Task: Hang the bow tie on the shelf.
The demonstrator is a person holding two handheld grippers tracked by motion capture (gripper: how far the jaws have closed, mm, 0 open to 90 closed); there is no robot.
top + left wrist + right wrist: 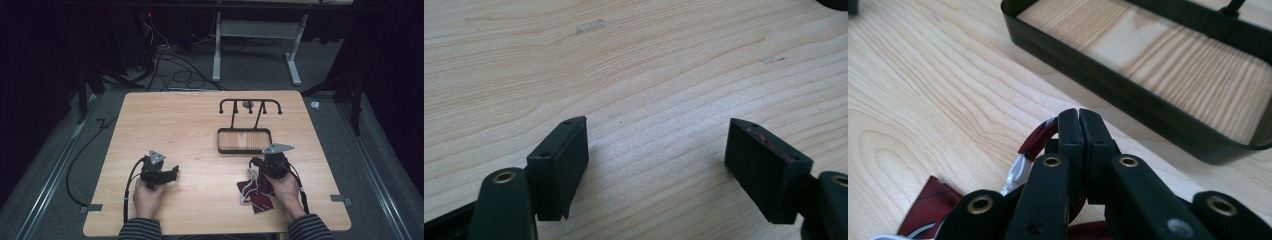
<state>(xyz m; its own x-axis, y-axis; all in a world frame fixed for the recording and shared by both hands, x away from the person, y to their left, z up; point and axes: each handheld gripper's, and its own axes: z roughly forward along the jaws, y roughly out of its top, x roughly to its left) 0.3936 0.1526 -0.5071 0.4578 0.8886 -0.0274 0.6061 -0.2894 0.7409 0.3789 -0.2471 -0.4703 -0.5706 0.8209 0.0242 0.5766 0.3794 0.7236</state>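
Observation:
A dark red cloth item (260, 194) with white cord lies on the wooden table (200, 120) at the front right. My right gripper (255, 164) is just above it, shut on a dark red loop (1039, 138) of that item; the jaws (1079, 120) press together with the loop between them. More red cloth (928, 207) shows low in the right gripper view. At the front left my left gripper (173, 173) rests low over bare wood, held by a hand. Its jaws (659, 145) stand wide apart with nothing between them.
A black hook rack (250, 106) rises from a shallow black tray (220, 141) right of the table's centre, just beyond the right gripper; its rim (1108, 82) is close ahead. Cables and a white table frame (255, 30) lie on the floor behind.

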